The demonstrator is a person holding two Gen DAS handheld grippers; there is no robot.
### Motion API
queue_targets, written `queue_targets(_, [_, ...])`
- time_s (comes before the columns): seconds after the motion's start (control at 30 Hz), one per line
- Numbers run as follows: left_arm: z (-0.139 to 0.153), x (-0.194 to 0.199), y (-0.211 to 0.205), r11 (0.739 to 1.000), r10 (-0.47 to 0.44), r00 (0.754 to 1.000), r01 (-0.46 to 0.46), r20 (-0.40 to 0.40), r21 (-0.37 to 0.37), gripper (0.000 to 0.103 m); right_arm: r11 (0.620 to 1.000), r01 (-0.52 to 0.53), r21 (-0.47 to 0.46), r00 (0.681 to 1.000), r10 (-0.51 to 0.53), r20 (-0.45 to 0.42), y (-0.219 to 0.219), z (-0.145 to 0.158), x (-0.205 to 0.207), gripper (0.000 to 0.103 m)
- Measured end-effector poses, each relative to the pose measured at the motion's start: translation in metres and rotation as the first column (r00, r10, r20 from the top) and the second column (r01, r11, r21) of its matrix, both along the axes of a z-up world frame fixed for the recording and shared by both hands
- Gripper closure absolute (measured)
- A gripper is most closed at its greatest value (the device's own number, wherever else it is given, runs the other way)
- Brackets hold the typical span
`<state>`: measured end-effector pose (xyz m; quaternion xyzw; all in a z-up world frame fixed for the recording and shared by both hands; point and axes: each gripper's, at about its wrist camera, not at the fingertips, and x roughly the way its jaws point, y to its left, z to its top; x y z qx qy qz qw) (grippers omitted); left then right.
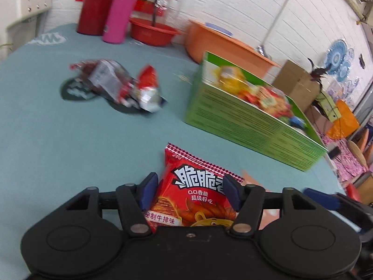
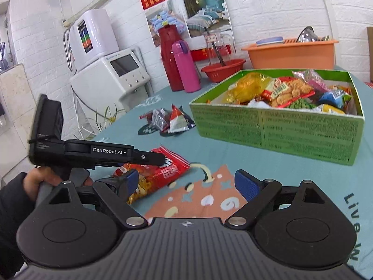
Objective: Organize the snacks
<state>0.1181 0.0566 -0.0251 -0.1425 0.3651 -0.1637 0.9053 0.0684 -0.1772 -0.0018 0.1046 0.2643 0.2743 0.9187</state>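
While the red snack bag (image 1: 198, 196) lies on the counter (image 1: 70, 140) near its front edge, the left tool (image 1: 190, 192) brackets it, jaws narrowed and touching its sides. Beside it the right tool (image 2: 192, 186) gapes wide, empty; the green box (image 2: 279, 128) of snacks sits toward the far edge.

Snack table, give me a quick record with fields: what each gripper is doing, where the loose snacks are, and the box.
left gripper: pads on both sides of red snack bag, which lies on the table
right gripper: open, empty
loose snacks: small pile on teal tablecloth, left of box
green box: open-topped, holds mixed snack packets
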Motion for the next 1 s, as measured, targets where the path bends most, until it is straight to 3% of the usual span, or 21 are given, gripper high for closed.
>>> queue_targets(0.17, [0.002,-0.026,-0.015,0.997,-0.013,1.000,0.012,-0.010,-0.078,0.007,1.000,0.011,0.013,0.998,-0.011,-0.061,-0.008,-0.012,-0.007,0.000])
queue_targets(0.27, [0.002,-0.036,-0.013,0.998,-0.027,1.000,0.026,-0.013,-0.064,0.016,0.999,0.011,0.049,0.994,-0.006,-0.107,-0.013,-0.018,-0.009,0.000])
queue_targets(0.33, [-0.001,-0.041,-0.014,0.998,-0.043,0.999,0.042,-0.029,-0.043,0.034,0.999,-0.003,0.049,0.993,0.008,-0.121,-0.010,-0.020,-0.010,0.000])
queue_targets(0.37, [-0.002,-0.043,-0.013,0.998,-0.047,0.998,0.045,-0.037,-0.044,0.037,0.999,-0.010,0.043,0.992,0.015,-0.123,-0.007,-0.020,-0.010,0.000])
queue_targets(0.57, [0.001,-0.039,-0.008,0.995,-0.041,0.998,0.037,-0.049,-0.090,0.036,0.999,-0.034,0.039,0.989,0.039,-0.146,0.002,-0.021,-0.008,0.000])
queue_targets(0.73, [-0.001,-0.033,-0.016,0.995,-0.073,0.997,0.070,-0.040,-0.069,0.041,0.999,-0.033,0.008,0.988,0.033,-0.154,0.009,-0.021,-0.002,0.002])
queue_targets(0.8, [-0.002,-0.031,-0.017,0.996,-0.067,0.997,0.063,-0.045,-0.070,0.036,0.998,-0.049,-0.037,0.991,0.044,-0.128,0.016,-0.021,-0.002,0.022])
queue_targets(0.83, [0.000,-0.031,-0.018,0.997,-0.058,0.998,0.055,-0.040,-0.059,0.036,0.997,-0.042,-0.058,0.993,0.035,-0.114,0.018,-0.020,-0.003,0.027])
queue_targets(0.9, [0.005,-0.034,-0.018,0.997,-0.059,0.998,0.057,-0.021,-0.058,0.037,0.998,-0.031,-0.063,0.995,0.025,-0.094,0.017,-0.017,-0.004,0.046])
queue_targets(1.0, [0.020,-0.036,-0.019,0.996,-0.060,0.998,0.061,0.020,-0.065,0.037,0.999,-0.029,-0.035,0.998,0.026,-0.064,0.008,-0.007,-0.004,0.052])
